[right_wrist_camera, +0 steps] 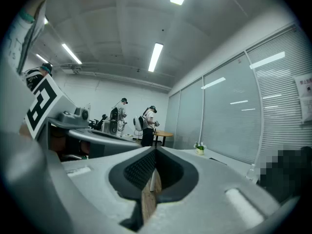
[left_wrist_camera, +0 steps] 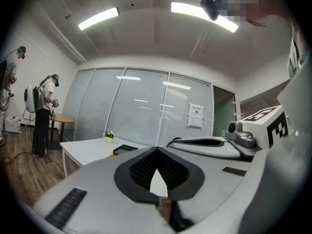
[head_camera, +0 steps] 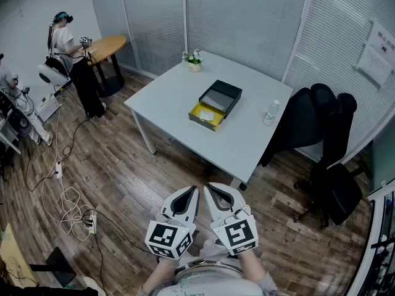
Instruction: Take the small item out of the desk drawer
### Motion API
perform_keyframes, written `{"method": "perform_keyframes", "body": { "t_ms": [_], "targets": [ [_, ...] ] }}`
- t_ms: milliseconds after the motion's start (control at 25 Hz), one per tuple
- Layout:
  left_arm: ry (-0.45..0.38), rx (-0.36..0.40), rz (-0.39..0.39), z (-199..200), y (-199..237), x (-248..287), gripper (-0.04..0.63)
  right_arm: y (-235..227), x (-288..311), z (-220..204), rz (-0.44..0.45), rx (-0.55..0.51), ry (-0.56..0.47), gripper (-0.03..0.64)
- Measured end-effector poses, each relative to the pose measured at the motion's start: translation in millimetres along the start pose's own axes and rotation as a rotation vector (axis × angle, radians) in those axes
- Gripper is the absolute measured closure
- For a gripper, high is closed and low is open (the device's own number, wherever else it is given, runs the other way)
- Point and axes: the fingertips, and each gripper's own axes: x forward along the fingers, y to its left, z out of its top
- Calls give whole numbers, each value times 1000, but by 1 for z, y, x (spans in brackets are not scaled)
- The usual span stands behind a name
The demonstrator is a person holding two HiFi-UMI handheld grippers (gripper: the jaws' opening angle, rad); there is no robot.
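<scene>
Approach step: left gripper point(head_camera: 194, 191) and right gripper point(head_camera: 208, 189) hang well short of the tabletop point(head_camera: 176, 91), jaws pressed together, empty. Next: walk up to the open drawer point(head_camera: 207, 115).

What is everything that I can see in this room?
table: one, white, centre
drawer box: one, black, yellow drawer open, on table
potted plant: one, green, table's far corner
bottle: one, clear, table's right edge
office chairs: seemingly two, black, right of table
round table: one, wooden, far left
person: one, beside round table
cables: several, white, floor left
left gripper: one, grey, shut, empty
right gripper: one, grey, shut, empty
</scene>
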Motion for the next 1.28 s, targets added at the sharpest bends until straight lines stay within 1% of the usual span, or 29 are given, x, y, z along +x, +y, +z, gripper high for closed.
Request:
{"method": "perform_keyframes", "body": {
  "t_ms": [80, 160, 280, 600, 720, 840, 920, 1040, 1280],
  "targets": [
    [-11, -16, 2, 2, -3, 8, 598, -10, -2, 4, 6, 42, -50, 615],
    [-21, -29, 4, 3, -9, 13, 598, -18, -7, 6, 13, 62, -71, 614],
    [-24, -32, 14, 0, -17, 17, 598, -24, -12, -1, 23, 35, -55, 614],
    [-23, -50, 82, -11, -23, 27, 598, -37, -15, -11, 102, 13, -43, 614],
    [-31, -47, 97, -12, -22, 28, 598, -39, -11, -14, 131, -5, -48, 614],
    [-40, -20, 128, -8, -15, 25, 598, -38, -9, -8, 142, -4, -43, 614],
    [-33, -13, 140, -8, -7, 24, 598, -39, -6, -8, 139, 5, -51, 614],
    [-23, -32, 143, -12, 4, 30, 598, -46, -1, -12, 125, 44, -58, 614],
    [-40, -44, 110, -4, 26, 51, 598, -55, 28, -12, 90, 52, -63, 614]
  ]
}}
